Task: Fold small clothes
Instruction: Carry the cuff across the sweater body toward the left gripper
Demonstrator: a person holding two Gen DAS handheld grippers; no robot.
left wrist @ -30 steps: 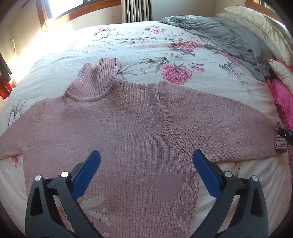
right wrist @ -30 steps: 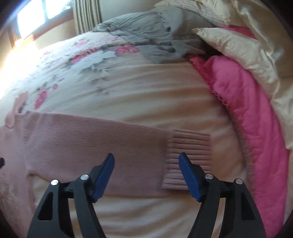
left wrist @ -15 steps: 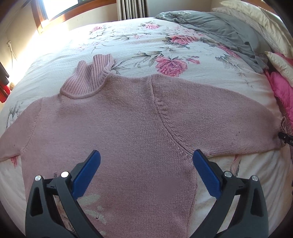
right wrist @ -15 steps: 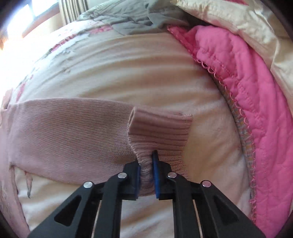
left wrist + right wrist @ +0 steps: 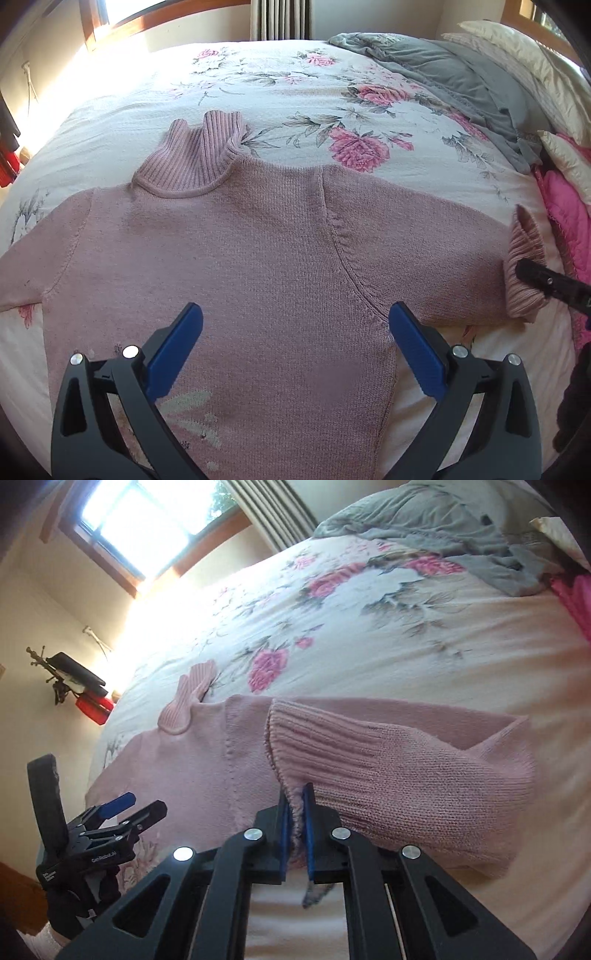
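Note:
A pink knit turtleneck sweater (image 5: 229,258) lies flat on the floral bedspread (image 5: 280,81), collar away from me. My left gripper (image 5: 295,347) hovers open over its lower body, blue pads wide apart. My right gripper (image 5: 295,812) is shut on the ribbed cuff (image 5: 314,746) of the sweater's right sleeve, which is lifted and doubled back over the sleeve toward the body. In the left wrist view the raised cuff (image 5: 524,258) shows at the right edge with the right gripper's black tip (image 5: 532,273) on it. The left gripper (image 5: 122,806) also appears at the lower left of the right wrist view.
A grey blanket (image 5: 454,81) is heaped at the far right of the bed, with cream pillows (image 5: 524,55) and a bright pink quilt (image 5: 569,199) beside it. A window (image 5: 147,520) and curtain stand behind the bed. Red and black items (image 5: 88,698) hang on the left wall.
My right gripper closed on the sleeve cuff, then lifted it and carried it leftward, folding the sleeve back over itself. The left gripper stayed open above the sweater body.

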